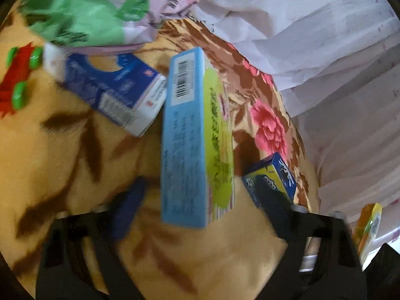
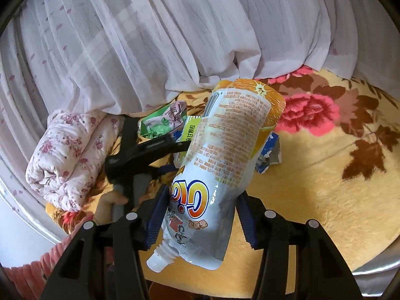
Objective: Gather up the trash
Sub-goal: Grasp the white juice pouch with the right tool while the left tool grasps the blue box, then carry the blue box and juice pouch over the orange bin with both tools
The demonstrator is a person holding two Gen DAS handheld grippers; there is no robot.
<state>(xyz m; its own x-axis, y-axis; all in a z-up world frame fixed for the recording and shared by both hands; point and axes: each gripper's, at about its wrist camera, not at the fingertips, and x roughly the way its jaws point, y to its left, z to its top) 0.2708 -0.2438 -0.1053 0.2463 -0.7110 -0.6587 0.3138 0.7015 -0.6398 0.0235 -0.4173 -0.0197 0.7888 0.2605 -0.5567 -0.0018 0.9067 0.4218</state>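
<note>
In the left wrist view my left gripper [image 1: 200, 200] is open, its fingers either side of the near end of a light blue and green box [image 1: 192, 135] lying on the flowered blanket [image 1: 62, 155]. A blue and white carton [image 1: 110, 87] lies to its left, a small blue and yellow box [image 1: 272, 177] to its right, a green and pink wrapper [image 1: 95, 15] beyond. In the right wrist view my right gripper [image 2: 197, 215] is shut on an orange-drink spout pouch [image 2: 225, 155], held above the blanket [image 2: 325, 175]. The left gripper [image 2: 140, 155] shows there over the trash.
A white sheer curtain [image 2: 150, 37] hangs behind the bed and falls on it. A rolled flowered quilt [image 2: 72, 155] lies at the left. A red toy with green wheels [image 1: 20, 75] sits at the far left. The pouch [image 1: 370, 230] shows at the left view's right edge.
</note>
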